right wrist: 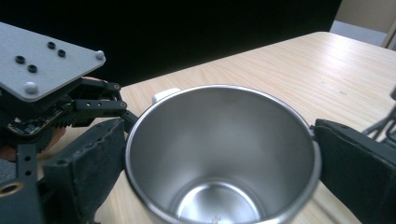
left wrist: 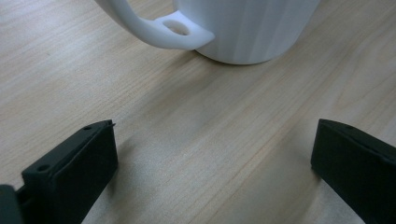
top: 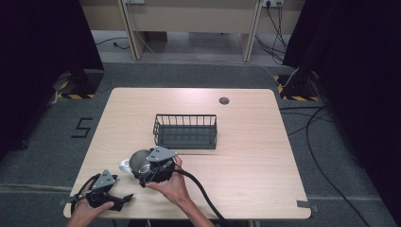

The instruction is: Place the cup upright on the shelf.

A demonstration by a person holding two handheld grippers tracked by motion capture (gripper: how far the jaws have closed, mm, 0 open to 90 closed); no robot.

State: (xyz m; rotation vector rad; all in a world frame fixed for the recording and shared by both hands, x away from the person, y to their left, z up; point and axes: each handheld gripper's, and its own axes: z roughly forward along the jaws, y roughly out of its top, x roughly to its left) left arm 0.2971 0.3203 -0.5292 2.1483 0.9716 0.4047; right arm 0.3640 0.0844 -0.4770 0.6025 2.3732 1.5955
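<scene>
A white mug with a steel lining stands upright near the table's front left, its handle pointing left. My right gripper is shut on it; in the right gripper view the jaws press both sides of the mug's rim. My left gripper rests open at the front-left corner, apart from the mug. In the left gripper view the mug and its handle stand beyond the spread jaws of that gripper, with bare wood between them. The left gripper's plate also shows in the right gripper view.
A dark wire basket stands empty in the middle of the wooden table, just behind the mug. A round cable hole lies near the far edge. The right gripper's cable trails off the front edge.
</scene>
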